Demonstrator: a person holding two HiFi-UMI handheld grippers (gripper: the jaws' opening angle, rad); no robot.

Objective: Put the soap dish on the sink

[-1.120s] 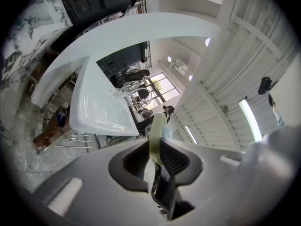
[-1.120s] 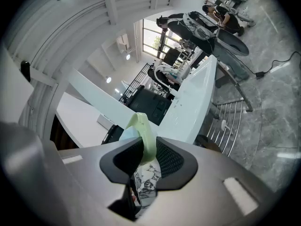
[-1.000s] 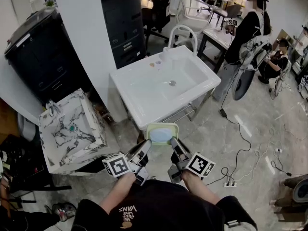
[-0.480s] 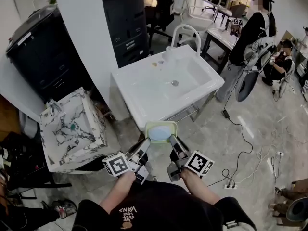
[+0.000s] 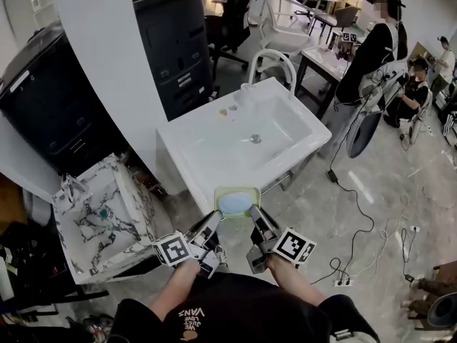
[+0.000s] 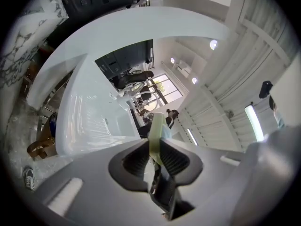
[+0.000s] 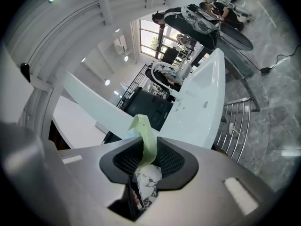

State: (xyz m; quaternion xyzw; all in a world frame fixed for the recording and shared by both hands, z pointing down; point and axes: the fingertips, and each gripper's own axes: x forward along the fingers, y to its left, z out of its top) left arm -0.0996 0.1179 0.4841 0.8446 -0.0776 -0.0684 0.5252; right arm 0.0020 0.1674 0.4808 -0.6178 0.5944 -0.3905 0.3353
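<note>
A pale green soap dish (image 5: 237, 201) with a blue soap in it hangs level just over the near edge of the white sink (image 5: 201, 131). My left gripper (image 5: 216, 217) is shut on its left rim and my right gripper (image 5: 253, 216) is shut on its right rim. In the left gripper view the dish's green edge (image 6: 155, 134) stands pinched between the dark pads, with the sink basin (image 6: 94, 121) ahead. The right gripper view shows the green rim (image 7: 145, 138) clamped the same way, the sink (image 7: 200, 105) beyond it.
A marble-patterned sink (image 5: 100, 216) stands at the left on the floor. Black cabinets (image 5: 171, 38) and a white column rise behind the white sink. A white chair (image 5: 273, 59), a desk and people (image 5: 368, 48) are at the back right. Cables (image 5: 357, 191) trail over the floor.
Both grippers have carried the soap dish forward toward the white sink; its far edge now overlaps the sink's near rim. The grip on both rims is unchanged.
</note>
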